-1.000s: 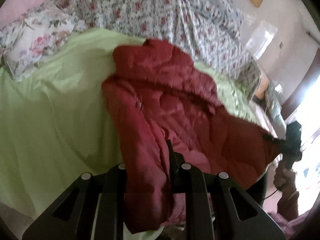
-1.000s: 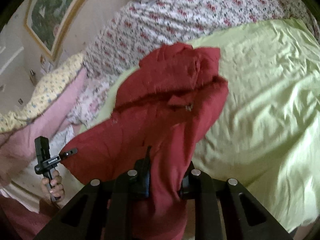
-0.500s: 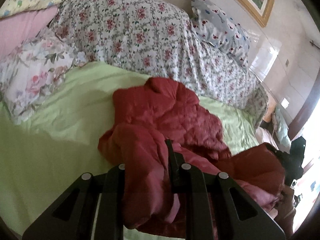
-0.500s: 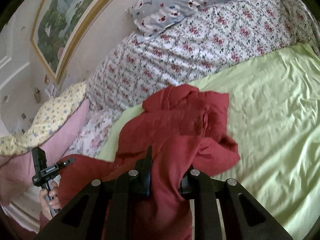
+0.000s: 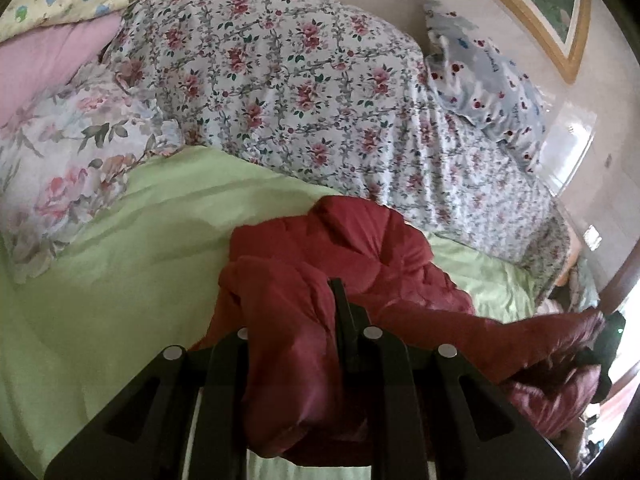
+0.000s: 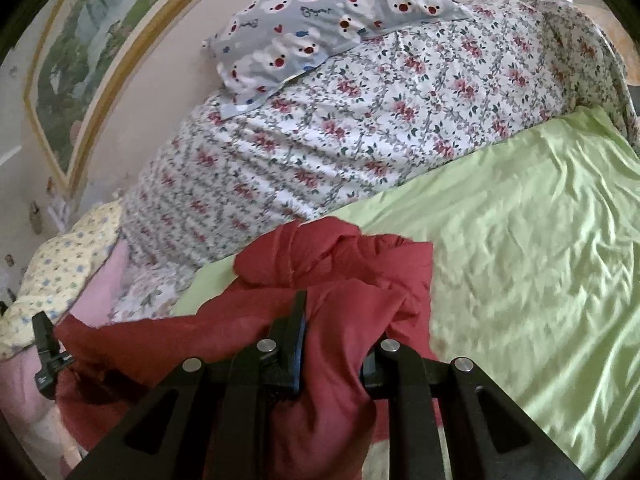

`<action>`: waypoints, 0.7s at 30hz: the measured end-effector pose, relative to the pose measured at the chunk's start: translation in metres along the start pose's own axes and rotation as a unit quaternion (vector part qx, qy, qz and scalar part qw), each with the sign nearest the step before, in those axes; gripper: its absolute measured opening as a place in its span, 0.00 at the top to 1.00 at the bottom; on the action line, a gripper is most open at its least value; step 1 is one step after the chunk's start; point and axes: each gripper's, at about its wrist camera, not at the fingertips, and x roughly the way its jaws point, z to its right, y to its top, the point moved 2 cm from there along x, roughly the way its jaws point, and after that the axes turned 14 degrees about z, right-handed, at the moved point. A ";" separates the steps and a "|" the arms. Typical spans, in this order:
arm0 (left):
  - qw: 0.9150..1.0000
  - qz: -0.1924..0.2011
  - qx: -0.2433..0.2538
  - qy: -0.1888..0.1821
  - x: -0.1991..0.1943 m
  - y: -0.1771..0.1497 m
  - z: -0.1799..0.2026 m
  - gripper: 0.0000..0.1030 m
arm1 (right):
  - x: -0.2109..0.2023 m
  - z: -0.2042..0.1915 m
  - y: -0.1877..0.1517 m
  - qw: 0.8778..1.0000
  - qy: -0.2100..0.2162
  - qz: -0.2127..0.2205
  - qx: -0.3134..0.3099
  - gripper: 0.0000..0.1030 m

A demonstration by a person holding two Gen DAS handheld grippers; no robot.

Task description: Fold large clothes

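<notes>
A dark red padded jacket [image 5: 360,256] lies bunched on the light green bedsheet [image 5: 120,272]; it also shows in the right wrist view [image 6: 344,264]. My left gripper [image 5: 296,320] is shut on a thick fold of the jacket, which hides the left finger. My right gripper [image 6: 336,332] is shut on another fold of the jacket, cloth bulging between the jaws. Each gripper shows small at the edge of the other's view, the right one [image 5: 608,344] and the left one [image 6: 46,356], with the jacket stretched between them.
A big floral duvet [image 5: 312,92] is heaped at the back of the bed. A grey bear-print pillow [image 6: 320,16] rests on it. A floral pillow [image 5: 68,168] and pink bedding [image 5: 44,60] lie at the left. A framed picture [image 6: 92,52] hangs on the wall.
Both grippers have tilted up and drawn back low over the bed with the jacket still gripped. The jacket has gone from spread out to bunched, and the duvet and wall fill more of both views.
</notes>
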 end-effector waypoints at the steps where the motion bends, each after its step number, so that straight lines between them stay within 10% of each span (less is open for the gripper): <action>1: 1.000 0.000 -0.002 0.004 0.008 0.001 -0.001 0.84 | 0.006 0.001 0.000 1.000 -0.003 0.001 0.001 0.84; 21: 0.994 -0.080 -0.004 0.076 0.178 -0.012 -0.029 0.80 | 0.139 0.052 -0.014 0.995 -0.097 -0.019 0.015 0.82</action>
